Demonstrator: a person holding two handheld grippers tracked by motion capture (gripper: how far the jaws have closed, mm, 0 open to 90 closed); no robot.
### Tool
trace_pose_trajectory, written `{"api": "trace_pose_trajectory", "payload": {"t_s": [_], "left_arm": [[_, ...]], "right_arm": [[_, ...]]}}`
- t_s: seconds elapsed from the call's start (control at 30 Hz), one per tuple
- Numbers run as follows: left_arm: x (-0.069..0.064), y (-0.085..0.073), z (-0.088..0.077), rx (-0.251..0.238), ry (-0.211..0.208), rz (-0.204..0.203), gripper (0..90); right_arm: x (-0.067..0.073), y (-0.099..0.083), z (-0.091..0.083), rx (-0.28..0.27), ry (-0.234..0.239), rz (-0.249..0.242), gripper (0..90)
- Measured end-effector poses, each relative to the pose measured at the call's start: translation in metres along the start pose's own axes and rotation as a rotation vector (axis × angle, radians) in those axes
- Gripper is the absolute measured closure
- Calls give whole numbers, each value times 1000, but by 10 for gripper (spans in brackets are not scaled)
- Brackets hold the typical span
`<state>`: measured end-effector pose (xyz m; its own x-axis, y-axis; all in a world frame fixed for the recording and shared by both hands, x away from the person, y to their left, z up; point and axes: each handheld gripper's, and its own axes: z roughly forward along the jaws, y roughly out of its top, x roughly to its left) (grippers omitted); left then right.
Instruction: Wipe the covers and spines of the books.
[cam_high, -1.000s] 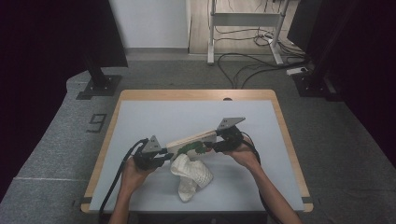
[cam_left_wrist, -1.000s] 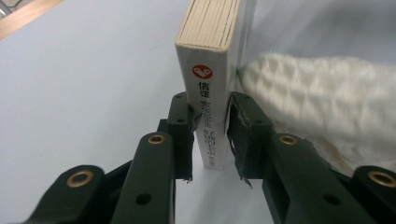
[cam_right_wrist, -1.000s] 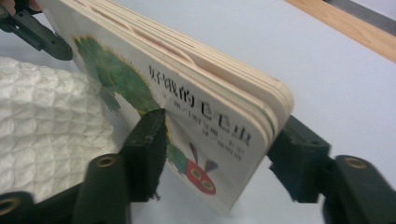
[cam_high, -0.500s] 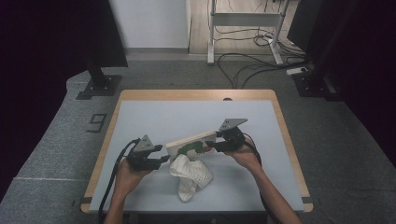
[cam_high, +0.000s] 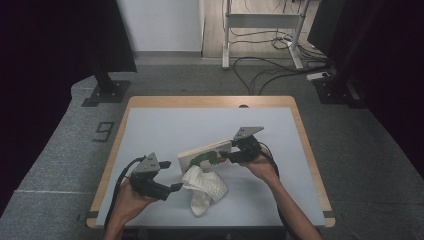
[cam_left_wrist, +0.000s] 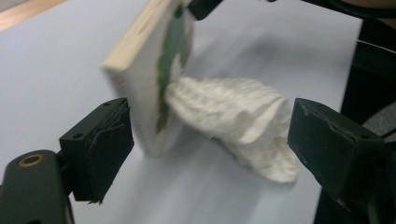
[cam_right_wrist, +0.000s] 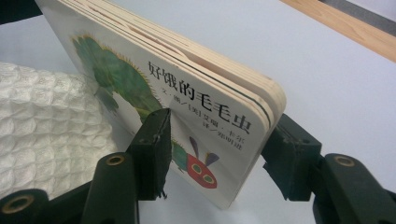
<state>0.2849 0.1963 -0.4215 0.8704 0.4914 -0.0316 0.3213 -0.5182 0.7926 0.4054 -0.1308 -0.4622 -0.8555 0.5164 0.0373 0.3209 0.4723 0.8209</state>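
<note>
The right claw (cam_right_wrist: 212, 154) clamps the board book (cam_right_wrist: 187, 93) tilted on edge above the tabletop (cam_high: 150, 125), probably to free its cover for wiping, while the left claw (cam_left_wrist: 210, 144), jaws just opened and empty, faces the white cloth (cam_left_wrist: 233, 121) leaning against it.

Up high, the fixed camera looks forward and down on the whole table (cam_high: 150, 125). The left gripper view sits low and close, facing the book (cam_left_wrist: 154, 84) edge-on with the cloth (cam_left_wrist: 233, 121) behind it. The right gripper view hugs the book's cover (cam_right_wrist: 187, 121). All three share book and cloth.
</note>
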Motion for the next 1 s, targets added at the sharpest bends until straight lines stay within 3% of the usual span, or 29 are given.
{"api": "trace_pose_trajectory", "payload": {"t_s": [0.2,0.53,0.8,1.0], "left_arm": [[-15,11,22,29,-48,48,144],[-16,7,77,106,-99,54,126],[-17,-5,109,170,-89,64,122],[-16,-16,122,214,-57,61,225]], "right_arm": [[0,0,0,2,0,2,424],[1,0,0,-2,1,1,418],[1,-1,0,-5,-1,1,413],[2,-1,0,-7,-1,4,410]]}}
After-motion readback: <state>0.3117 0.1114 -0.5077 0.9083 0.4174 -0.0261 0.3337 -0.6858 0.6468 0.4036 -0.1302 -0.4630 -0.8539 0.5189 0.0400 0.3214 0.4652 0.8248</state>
